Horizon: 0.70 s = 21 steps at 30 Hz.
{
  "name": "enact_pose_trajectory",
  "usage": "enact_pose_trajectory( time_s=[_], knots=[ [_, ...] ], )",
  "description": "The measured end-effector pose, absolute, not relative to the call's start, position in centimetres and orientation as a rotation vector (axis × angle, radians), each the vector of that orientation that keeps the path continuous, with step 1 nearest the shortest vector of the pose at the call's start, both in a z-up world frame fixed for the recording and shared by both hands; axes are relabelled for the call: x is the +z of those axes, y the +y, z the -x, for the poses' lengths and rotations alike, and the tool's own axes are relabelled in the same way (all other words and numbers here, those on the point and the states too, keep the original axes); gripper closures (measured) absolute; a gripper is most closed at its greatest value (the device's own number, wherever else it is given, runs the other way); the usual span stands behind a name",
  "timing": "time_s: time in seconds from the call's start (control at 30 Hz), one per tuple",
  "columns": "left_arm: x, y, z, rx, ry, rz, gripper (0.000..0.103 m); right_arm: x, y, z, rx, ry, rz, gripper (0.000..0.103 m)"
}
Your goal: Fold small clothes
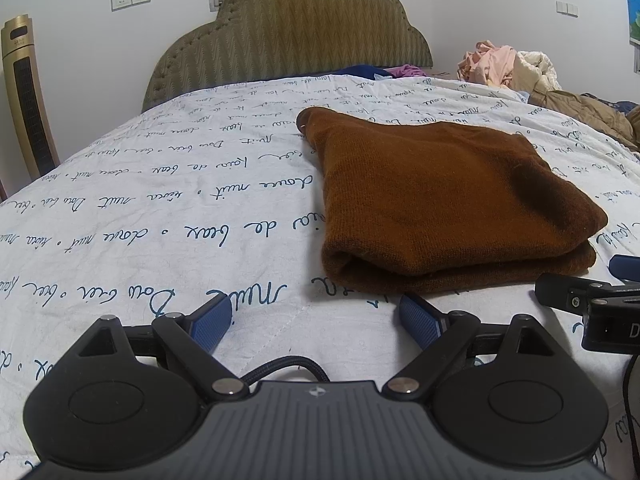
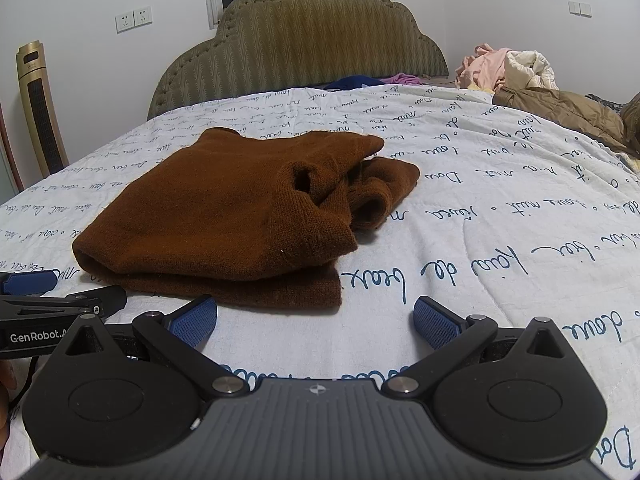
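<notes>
Folded brown sweater (image 1: 448,200) lies on the quilt (image 1: 160,208); left claw (image 1: 316,322) and right claw (image 2: 314,320) wide, empty

Left gripper side (image 2: 36,320): you can read "GenRobot.A" in white on its black body, cut off by your right gripper's housing.
Right gripper side (image 1: 612,330): you see only a white "D" at the picture's edge.
Bedspread (image 2: 500,240): dark blue cursive script runs all over the white cloth, upside down from where you stand; you can make out pieces like "nuit", but the rest is too loose to read surely.
Tower fan (image 2: 30,58): a small panel mark near its top, too small to read.
</notes>
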State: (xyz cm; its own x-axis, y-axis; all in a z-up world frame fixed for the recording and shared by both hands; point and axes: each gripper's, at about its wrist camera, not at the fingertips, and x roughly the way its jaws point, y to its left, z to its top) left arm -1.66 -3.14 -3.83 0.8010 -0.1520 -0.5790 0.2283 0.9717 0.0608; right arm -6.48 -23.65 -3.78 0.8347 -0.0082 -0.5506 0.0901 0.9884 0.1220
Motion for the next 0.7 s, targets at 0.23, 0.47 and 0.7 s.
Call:
enact_pose_trajectory(
  time_s=[0.23,0.47,0.7],
  knots=[
    [-3.87,-3.14,1.63,-0.205,0.609,-0.129,0.011,-3.79,-23.61,6.46,-0.055,0.584,-0.141,0.000],
    [-3.90,-3.16,1.61,-0.206,0.610,-0.127,0.010,-3.77,-23.60,6.45,-0.057,0.587,-0.135,0.000],
    [-3.86,-3.10,1.64,-0.205,0.609,-0.127,0.010,-3.80,-23.59,6.46,-0.058,0.584,-0.135,0.000]
  ],
)
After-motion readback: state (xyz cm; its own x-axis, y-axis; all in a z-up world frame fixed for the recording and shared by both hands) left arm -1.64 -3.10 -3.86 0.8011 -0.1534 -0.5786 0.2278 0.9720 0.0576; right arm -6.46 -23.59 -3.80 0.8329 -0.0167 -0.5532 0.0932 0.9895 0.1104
